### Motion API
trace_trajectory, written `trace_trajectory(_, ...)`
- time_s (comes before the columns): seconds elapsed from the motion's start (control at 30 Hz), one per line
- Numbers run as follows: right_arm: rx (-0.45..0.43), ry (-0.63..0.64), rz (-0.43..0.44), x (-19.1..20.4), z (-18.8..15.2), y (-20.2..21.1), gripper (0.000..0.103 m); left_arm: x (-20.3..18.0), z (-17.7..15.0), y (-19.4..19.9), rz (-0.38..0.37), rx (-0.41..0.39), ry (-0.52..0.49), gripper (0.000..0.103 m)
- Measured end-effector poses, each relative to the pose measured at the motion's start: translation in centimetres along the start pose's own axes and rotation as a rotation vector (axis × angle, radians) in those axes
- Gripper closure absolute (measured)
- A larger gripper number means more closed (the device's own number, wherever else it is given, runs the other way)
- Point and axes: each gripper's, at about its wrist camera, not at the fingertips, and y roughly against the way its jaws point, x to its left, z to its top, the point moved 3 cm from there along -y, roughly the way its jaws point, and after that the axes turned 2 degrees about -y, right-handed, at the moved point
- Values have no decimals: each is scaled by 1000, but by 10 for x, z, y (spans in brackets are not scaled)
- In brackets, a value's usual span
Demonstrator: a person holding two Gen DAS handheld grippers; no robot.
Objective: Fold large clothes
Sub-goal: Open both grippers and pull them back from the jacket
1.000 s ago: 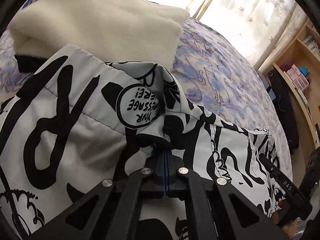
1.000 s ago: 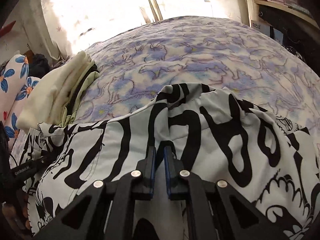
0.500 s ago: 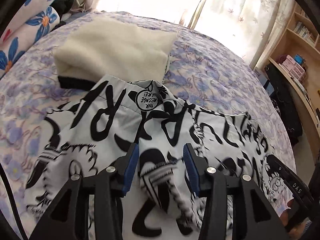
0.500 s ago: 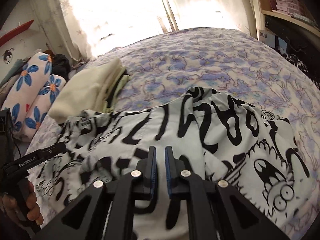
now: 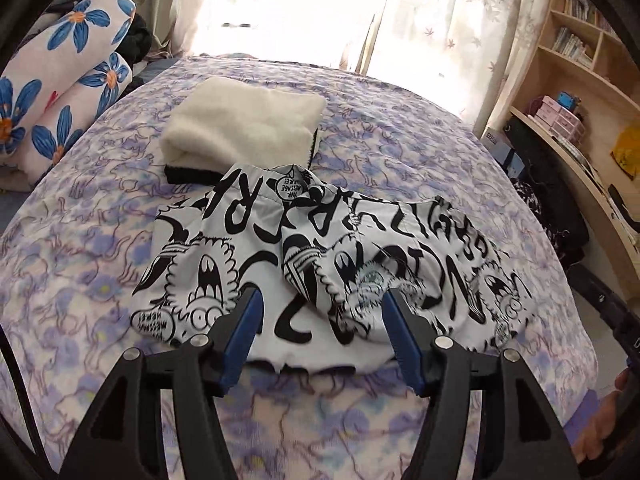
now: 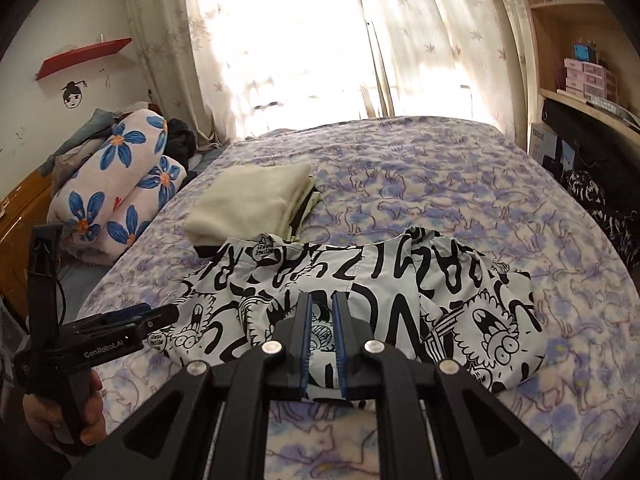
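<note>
A white garment with black cartoon print [image 5: 328,256] [image 6: 384,292] lies folded in a wide bundle on the purple-patterned bed [image 5: 80,272]. My left gripper [image 5: 322,300] hovers above its near edge. Its jaws are opening wide, and no cloth is between them. In the right wrist view the left gripper [image 6: 132,318] sits at the left, held by a hand [image 6: 60,420]. My right gripper [image 6: 322,300] hangs above the garment's middle. It is almost shut, with a slim gap and nothing in it.
A folded cream fleece stack [image 5: 244,128] [image 6: 248,200] lies just beyond the garment. Rolled flowered bedding [image 5: 68,92] [image 6: 120,184] rests at the bed's left side. Wooden shelves [image 5: 560,80] and dark clutter stand to the right. Bright curtains [image 6: 280,40] hang behind.
Both grippers rose and drew back from the garment. The left jaws let go of the cloth and spread wide. The garment now lies folded on the bed.
</note>
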Motion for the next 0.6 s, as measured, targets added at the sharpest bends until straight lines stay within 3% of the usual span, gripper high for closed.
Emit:
trace_trajectory(0.3,-33,65,42,28,-5,72,93,6,-27,56,3,-24,-11,37)
trace_trajectory(0.43,-27,85,52,37,-10,81,93,10,-38,62,2,-11,-13,37)
trace_trajectory(0.53,20,77,115,42,-18,79,93,15,-46,61,-1,13,-4,37)
trace_trajectory(0.6,2,121,86,48,-25,80,93,18,-52,57,0,23,-3,37)
